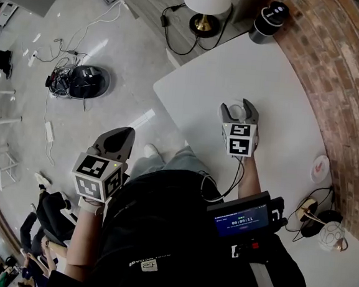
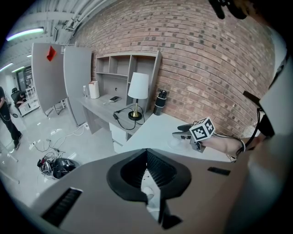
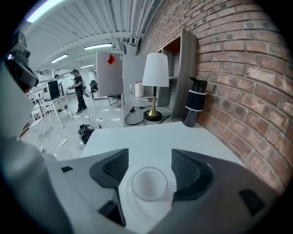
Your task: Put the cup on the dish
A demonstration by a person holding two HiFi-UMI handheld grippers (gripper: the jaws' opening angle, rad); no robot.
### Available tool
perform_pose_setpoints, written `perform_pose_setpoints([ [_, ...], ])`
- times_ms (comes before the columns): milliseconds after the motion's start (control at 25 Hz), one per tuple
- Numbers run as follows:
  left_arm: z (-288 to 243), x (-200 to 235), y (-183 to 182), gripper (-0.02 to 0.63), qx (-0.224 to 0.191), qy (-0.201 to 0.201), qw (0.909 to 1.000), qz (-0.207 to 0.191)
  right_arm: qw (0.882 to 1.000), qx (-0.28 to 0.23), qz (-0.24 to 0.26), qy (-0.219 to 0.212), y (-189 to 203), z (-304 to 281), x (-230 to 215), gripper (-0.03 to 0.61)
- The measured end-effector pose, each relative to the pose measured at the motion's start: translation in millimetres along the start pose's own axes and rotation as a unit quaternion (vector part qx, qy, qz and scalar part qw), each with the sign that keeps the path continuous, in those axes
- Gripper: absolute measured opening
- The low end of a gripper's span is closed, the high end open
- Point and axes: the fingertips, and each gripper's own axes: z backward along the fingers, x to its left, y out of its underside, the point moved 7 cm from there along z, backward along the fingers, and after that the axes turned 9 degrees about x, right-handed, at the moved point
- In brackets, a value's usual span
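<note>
A clear cup (image 3: 149,183) stands upright on a white dish (image 3: 137,215) on the white table (image 1: 210,74). My right gripper (image 3: 149,172) is open around the cup, with a narrow gap between each jaw and the glass. From the head view, the same right gripper (image 1: 238,109) sits over the middle of the table with the cup (image 1: 237,112) between its jaws. My left gripper (image 1: 118,142) is shut and holds nothing; it hangs off the table's left edge over the floor. The left gripper view shows its jaws meeting, with the right gripper (image 2: 182,132) far ahead.
A lamp (image 1: 206,4) and a black bottle (image 1: 268,21) stand at the table's far end. The brick wall (image 1: 342,66) runs along the right. A small round dish (image 1: 320,169) and cables lie at the near right. A round device (image 1: 85,81) lies on the floor.
</note>
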Motion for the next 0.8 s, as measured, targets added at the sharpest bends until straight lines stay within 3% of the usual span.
perform_pose_setpoints([
  [320,2,10,-4,0.006,-0.016,0.028,0.9994,-0.013,0.999,-0.017,-0.011,0.033,-27,32,0,0.278],
  [800,14,19,-27,0.006,-0.070,0.072,0.9944,-0.031,0.997,-0.076,-0.001,-0.001,-99,103,38,0.277],
])
